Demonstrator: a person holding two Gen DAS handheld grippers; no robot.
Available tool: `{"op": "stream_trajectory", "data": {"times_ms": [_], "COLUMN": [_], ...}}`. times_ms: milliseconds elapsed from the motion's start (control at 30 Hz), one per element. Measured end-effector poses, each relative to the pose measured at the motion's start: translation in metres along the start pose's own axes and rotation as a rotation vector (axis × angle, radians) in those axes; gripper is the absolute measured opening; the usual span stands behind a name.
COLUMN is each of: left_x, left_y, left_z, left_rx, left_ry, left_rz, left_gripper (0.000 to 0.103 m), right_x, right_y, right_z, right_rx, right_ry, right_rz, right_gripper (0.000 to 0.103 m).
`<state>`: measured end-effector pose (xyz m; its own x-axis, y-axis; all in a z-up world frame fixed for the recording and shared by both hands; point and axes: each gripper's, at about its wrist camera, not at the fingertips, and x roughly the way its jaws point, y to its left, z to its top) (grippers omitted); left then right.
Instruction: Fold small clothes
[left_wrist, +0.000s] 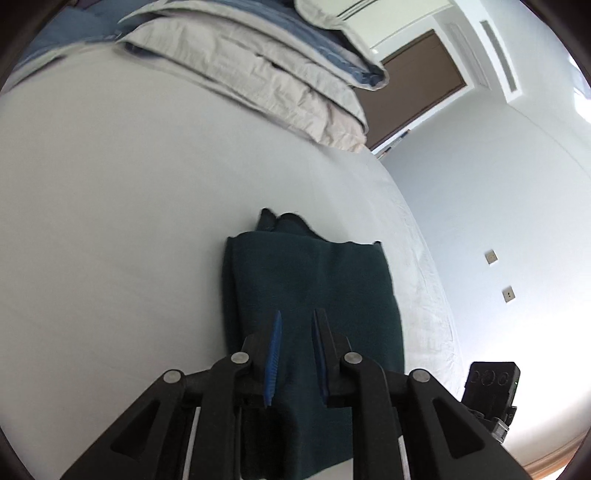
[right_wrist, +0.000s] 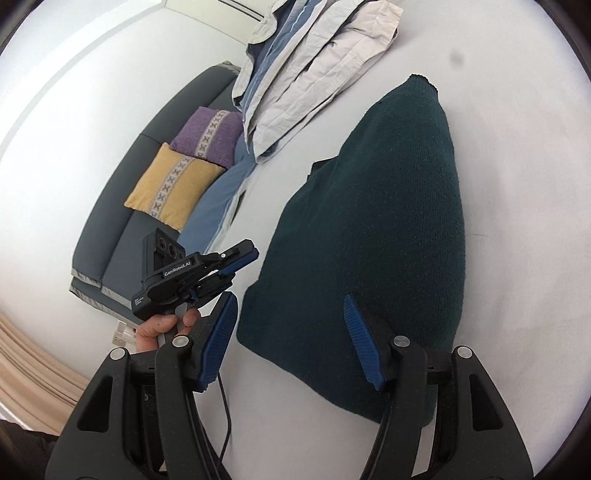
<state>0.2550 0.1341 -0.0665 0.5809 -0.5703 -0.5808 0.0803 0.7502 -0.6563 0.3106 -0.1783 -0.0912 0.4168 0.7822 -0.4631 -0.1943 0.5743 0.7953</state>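
A pale bed (left_wrist: 129, 221) is filling both views. The left gripper (left_wrist: 296, 325) is hovering over the folded dark green sweater (left_wrist: 314, 288) at lower centre, jaws slightly parted, gripping nothing. The right gripper (right_wrist: 291, 317) is standing half open over the sweater's near-left corner, empty. Folded bedding (right_wrist: 314, 62) is lying at the top.

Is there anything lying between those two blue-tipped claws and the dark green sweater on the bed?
Nothing visible. The dark green sweater lies alone on the white sheet, directly ahead of the right gripper and left gripper. The folded bedding sits well beyond it.
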Motion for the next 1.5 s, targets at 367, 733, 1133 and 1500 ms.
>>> {"op": "stream_trajectory", "data": {"times_ms": [367,733,1133,1500], "left_x": [0.065,0.063,0.063,0.064], "left_y": [-0.001,-0.004,-0.001,0.005], "left_z": [-0.051,-0.055,-0.051,-0.040], "left_rx": [0.085,0.175,0.161,0.123], "left_ry": [0.145,0.151,0.155,0.142], "left_rz": [0.126,0.168,0.140,0.118], "left_gripper": [0.004,0.006,0.006,0.007], "right_x": [-0.013,-0.013,-0.020,0.053], "right_y": [-0.014,-0.052,-0.027,-0.079], "right_z": [-0.017,-0.045,0.046,0.138], "right_rx": [0.062,0.060,0.013,0.256], "right_ry": [-0.010,0.077,0.064,-0.038], "right_rz": [0.033,-0.028,0.021,0.004], "right_gripper": [0.059,0.057,0.059,0.058]}}
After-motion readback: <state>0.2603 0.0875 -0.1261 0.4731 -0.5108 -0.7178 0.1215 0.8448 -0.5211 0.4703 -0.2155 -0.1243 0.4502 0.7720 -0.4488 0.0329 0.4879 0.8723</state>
